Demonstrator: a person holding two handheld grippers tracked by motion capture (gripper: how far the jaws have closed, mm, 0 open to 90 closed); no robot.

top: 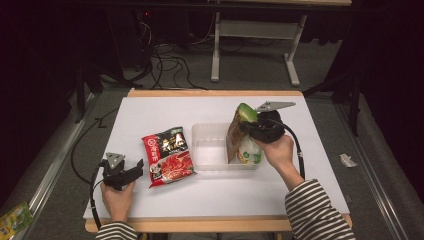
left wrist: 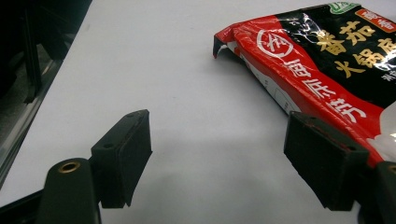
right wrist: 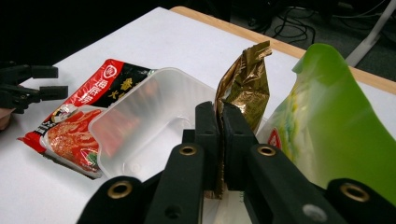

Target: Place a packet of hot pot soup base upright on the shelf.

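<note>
My right gripper [top: 249,128] [right wrist: 221,111] is shut on the edge of a gold foil packet [top: 233,142] [right wrist: 247,84], which hangs upright over the right end of a clear plastic tub [top: 200,127] [right wrist: 140,123]. A green and white pouch [top: 248,150] [right wrist: 336,126] stands against it on the right, at the tub's right end. A red and black noodle packet [top: 167,157] [left wrist: 327,60] lies flat on the white table, left of the tub. My left gripper [top: 136,169] [left wrist: 217,140] rests open on the table just left of that packet, with nothing between its jaws.
The white table [top: 150,115] has a wooden rim at front and back. Beyond the far edge are cables [top: 170,62] on the floor and a white frame leg [top: 216,50]. A small packet [top: 14,220] lies on the floor at the lower left.
</note>
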